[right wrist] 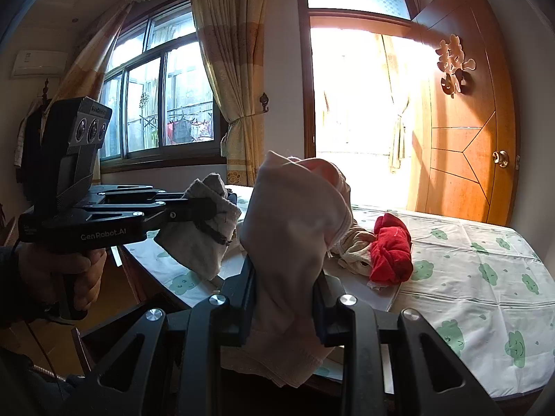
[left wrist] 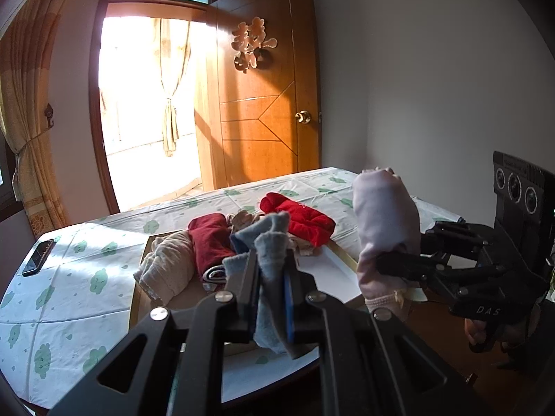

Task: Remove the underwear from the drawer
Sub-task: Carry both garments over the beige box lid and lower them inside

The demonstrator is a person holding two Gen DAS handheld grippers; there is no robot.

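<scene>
My left gripper (left wrist: 272,260) is shut on a grey piece of underwear (left wrist: 274,239), held above the shallow drawer (left wrist: 137,308) that lies on the table. In the right wrist view the left gripper (right wrist: 215,225) grips the same grey underwear (right wrist: 201,246) at the left. My right gripper (right wrist: 284,270) is shut on a pale pink piece of underwear (right wrist: 295,222), also lifted; from the left wrist it shows as the right gripper (left wrist: 385,265) with the pink underwear (left wrist: 385,222). In the drawer lie beige (left wrist: 170,267), dark red (left wrist: 211,242) and bright red (left wrist: 301,218) rolled garments.
The table (left wrist: 69,312) wears a white cloth with green clouds. A phone (left wrist: 38,256) lies at its left edge. Behind stand an open wooden door (left wrist: 263,104), a bright doorway and curtains. A hand (right wrist: 69,270) holds the left gripper's handle.
</scene>
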